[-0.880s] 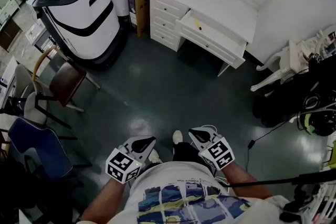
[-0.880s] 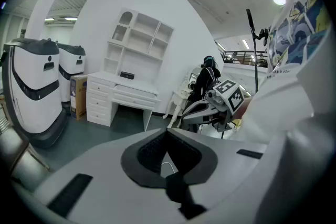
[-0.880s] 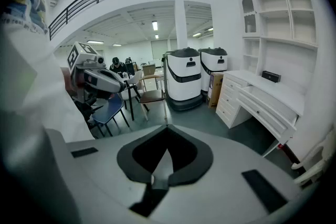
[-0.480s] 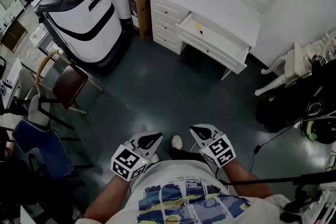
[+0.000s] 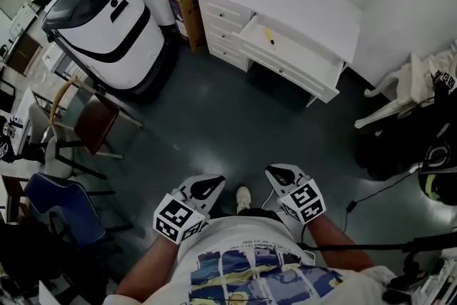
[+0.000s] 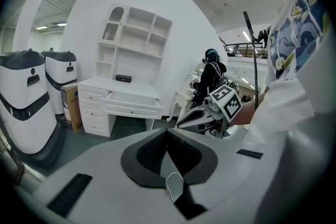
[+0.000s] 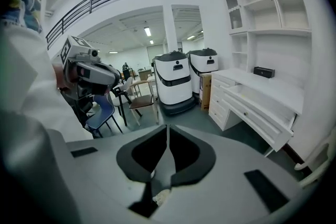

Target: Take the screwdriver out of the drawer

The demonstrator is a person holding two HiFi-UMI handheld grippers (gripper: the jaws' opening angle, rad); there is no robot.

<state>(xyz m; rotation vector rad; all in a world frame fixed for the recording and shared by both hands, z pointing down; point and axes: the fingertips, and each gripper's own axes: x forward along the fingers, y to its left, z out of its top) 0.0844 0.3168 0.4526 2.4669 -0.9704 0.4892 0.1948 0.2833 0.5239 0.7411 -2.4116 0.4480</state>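
Observation:
A yellow screwdriver (image 5: 269,36) lies in the open drawer (image 5: 293,53) of a white desk (image 5: 307,7) at the top of the head view. Far from it, close to my body at the bottom, my left gripper (image 5: 214,183) and right gripper (image 5: 272,172) are both shut with nothing between the jaws. The left gripper view shows its shut jaws (image 6: 167,131), the desk (image 6: 123,99) ahead and the right gripper (image 6: 181,124) beside it. The right gripper view shows shut jaws (image 7: 167,127) and the open drawer (image 7: 262,107) at right.
Two large white-and-black machines (image 5: 107,18) stand left of the desk, with a cardboard box (image 5: 189,0) between them and the drawers. Chairs (image 5: 86,121) stand at left. A white chair (image 5: 400,93) and dark bags (image 5: 421,146) are at right. Dark floor (image 5: 235,118) lies between me and the desk.
The view has shifted forward a little, so the desk sits slightly higher and closer. Both grippers stay shut and near my body, drifting slightly right in the picture.

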